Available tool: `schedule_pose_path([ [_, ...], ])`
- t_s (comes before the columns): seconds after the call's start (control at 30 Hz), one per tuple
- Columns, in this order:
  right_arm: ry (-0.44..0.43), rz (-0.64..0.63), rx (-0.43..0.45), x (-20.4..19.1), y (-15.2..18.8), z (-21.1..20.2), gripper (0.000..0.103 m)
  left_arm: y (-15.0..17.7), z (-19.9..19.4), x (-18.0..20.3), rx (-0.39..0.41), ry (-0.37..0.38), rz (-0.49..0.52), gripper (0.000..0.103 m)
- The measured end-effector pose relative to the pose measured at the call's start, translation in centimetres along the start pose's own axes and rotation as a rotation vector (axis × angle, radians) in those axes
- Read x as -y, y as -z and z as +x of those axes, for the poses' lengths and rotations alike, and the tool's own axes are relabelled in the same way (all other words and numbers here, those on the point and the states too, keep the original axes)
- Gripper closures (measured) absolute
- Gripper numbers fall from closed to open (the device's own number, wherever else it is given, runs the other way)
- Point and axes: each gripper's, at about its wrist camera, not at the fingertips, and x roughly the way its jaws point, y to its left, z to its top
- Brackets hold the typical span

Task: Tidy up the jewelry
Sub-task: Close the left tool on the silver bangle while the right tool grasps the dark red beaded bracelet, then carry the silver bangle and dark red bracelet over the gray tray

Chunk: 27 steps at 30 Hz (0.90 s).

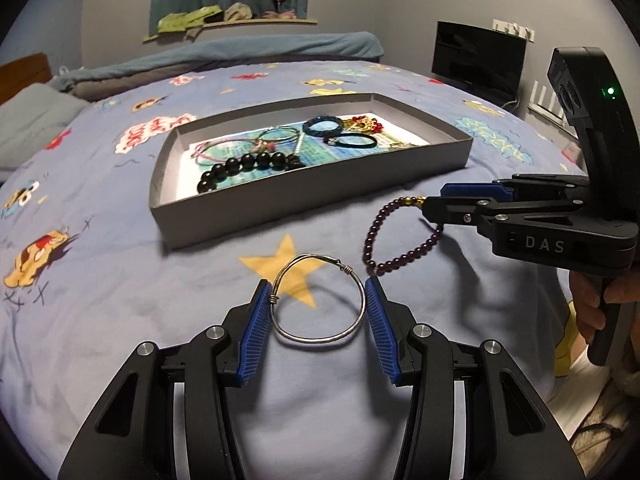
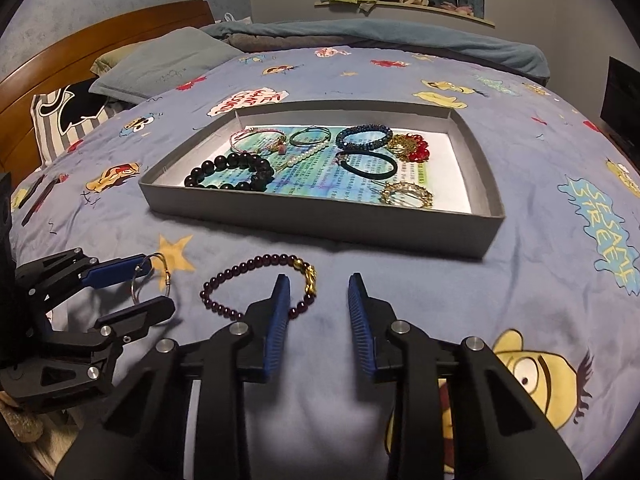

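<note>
Two pieces remain outside the tray: a silver wire bangle and a dark purple bead bracelet with a gold charm, both lying on the bed cover at about 6 o'clock of the grey tray.

Left tool: fingers spread, bangle sitting between the blue pads. The left pad touches the ring at its wire wrap; the right pad is just beside the rim, contact unclear. Released, not yet clamped.

Right tool: fingers apart, straddling the charm end of the bead bracelet. The strand passes by the left finger at about 9 o'clock of the gap. Also released, grasping nothing.

Tray already holds black beads, a blue bead bracelet, a black hair tie, red and gold pieces, thin bangles and a pearl strand.

Judged step: pre-grasp on the last two items, one per tool.

Next move likely needs both tools to close. The bangle is thin and stiff and may pop out or tilt, so a squeeze across its diameter suits it. The beads will droop, so they need lifting clear of the tray wall before release over a free patch at the near right of the tray.
</note>
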Motion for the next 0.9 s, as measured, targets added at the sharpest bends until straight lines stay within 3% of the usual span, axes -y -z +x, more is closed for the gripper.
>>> schedule_pose_path([
  [0.07,-0.005,0.006,-0.014,-0.1,-0.1,0.3,0.074,0.1,0.1,-0.2,-0.006,-0.001,-0.006,0.054],
  [0.17,-0.013,-0.01,-0.032,-0.3,-0.1,0.7,0.091,0.1,0.3,-0.2,-0.02,0.002,-0.013,0.054],
  [0.23,-0.019,-0.011,-0.033,-0.3,-0.1,0.6,0.096,0.0,0.2,-0.3,-0.021,0.008,-0.017,0.054],
  [0.6,-0.08,-0.038,0.06,-1.2,-2.2,-3.4,0.096,-2.9,-1.5,-2.9,0.012,0.001,-0.044,0.054],
  [0.9,-0.056,-0.039,0.171,-0.5,-6.2,-6.3,0.096,-6.4,-1.7,-4.9,0.03,0.007,-0.047,0.054],
])
